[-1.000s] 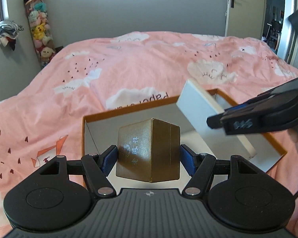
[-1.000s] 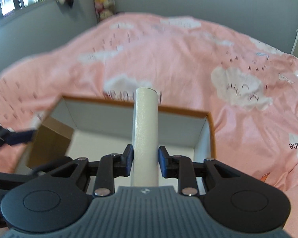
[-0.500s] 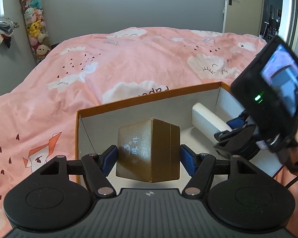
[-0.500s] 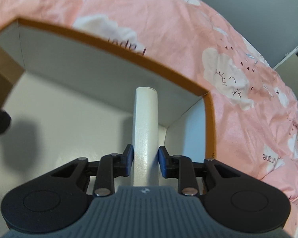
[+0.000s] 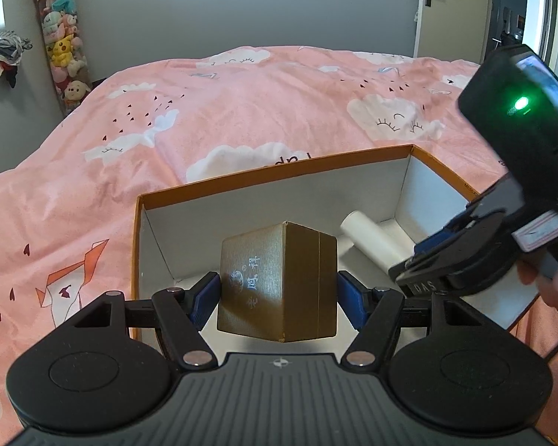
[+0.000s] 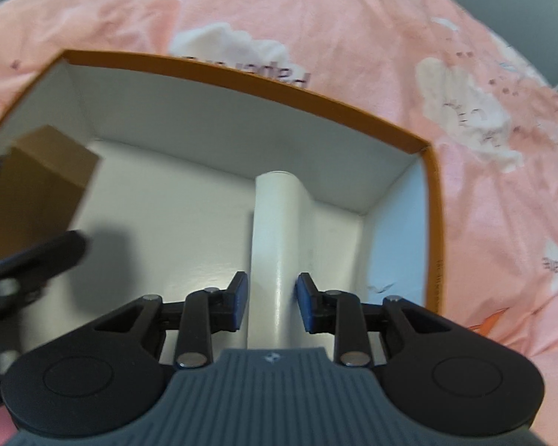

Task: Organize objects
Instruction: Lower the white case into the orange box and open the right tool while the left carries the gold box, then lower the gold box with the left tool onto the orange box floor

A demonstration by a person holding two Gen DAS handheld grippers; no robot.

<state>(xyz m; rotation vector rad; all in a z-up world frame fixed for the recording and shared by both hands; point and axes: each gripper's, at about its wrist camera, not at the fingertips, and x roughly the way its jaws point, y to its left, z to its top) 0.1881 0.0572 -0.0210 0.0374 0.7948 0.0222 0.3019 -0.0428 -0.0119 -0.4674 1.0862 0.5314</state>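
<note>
Brown cardboard cube [image 5: 279, 282] clamped between the blue pads of the left gripper [image 5: 279, 297], held just above the near-left part of the orange-rimmed box [image 5: 271, 174] on the pink bedspread [image 5: 241, 104]. White flat box [image 6: 277, 245] pinched on edge by the right gripper [image 6: 271, 304], its far end down by the right rear corner inside; contact with the floor unclear.

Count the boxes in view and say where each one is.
3. The orange box lies open on the bed. The brown box is held over it in the left tool. The white box is inside it in the right tool. None seem hidden.
</note>
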